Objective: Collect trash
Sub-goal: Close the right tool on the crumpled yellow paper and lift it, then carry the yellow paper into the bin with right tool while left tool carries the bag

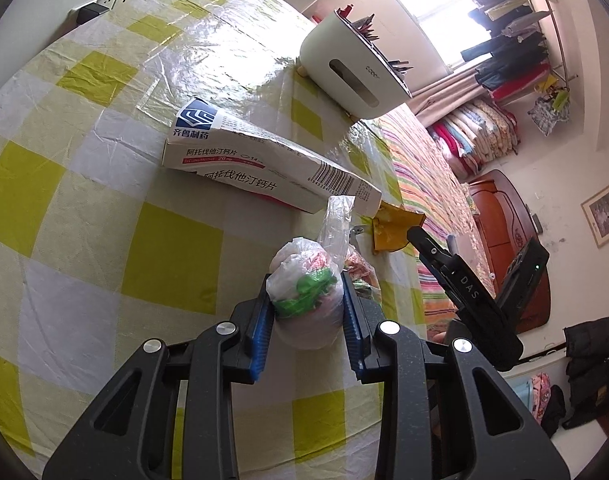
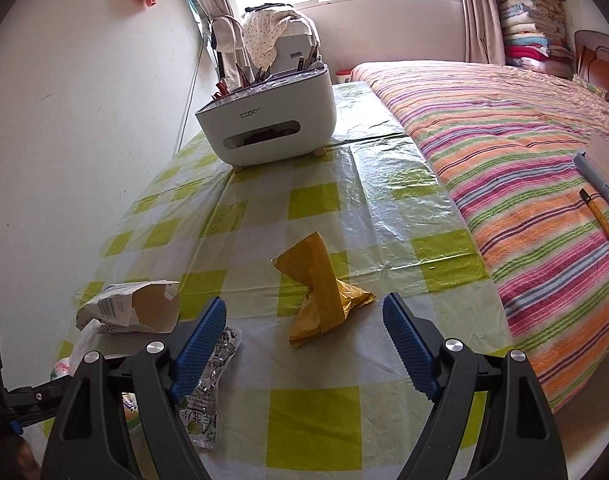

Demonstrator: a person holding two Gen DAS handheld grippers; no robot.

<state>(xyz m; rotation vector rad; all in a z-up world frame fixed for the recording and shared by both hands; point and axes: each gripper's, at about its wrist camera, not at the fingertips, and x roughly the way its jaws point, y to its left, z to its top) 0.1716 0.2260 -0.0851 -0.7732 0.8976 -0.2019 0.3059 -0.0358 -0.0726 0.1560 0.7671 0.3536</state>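
The yellow wrapper [image 2: 322, 292] lies on the surface [image 2: 316, 428] just ahead of the right gripper [image 2: 304, 344], between its spread, empty fingers, long axis pointing away; the left gripper [image 1: 307, 320] clamps a knotted plastic bag [image 1: 304, 288].

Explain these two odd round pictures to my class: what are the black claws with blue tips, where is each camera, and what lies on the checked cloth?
No robot here: a person holds a two-finger gripper in each hand, with a wide-angle camera on each looking along its fingers. The left camera shows the left gripper shut on a knotted plastic bag of scraps, beside a medicine box. The right camera shows the right gripper open and empty, with a crumpled yellow wrapper ahead of it. A foil packet and a white organiser box also lie on the checked tablecloth.
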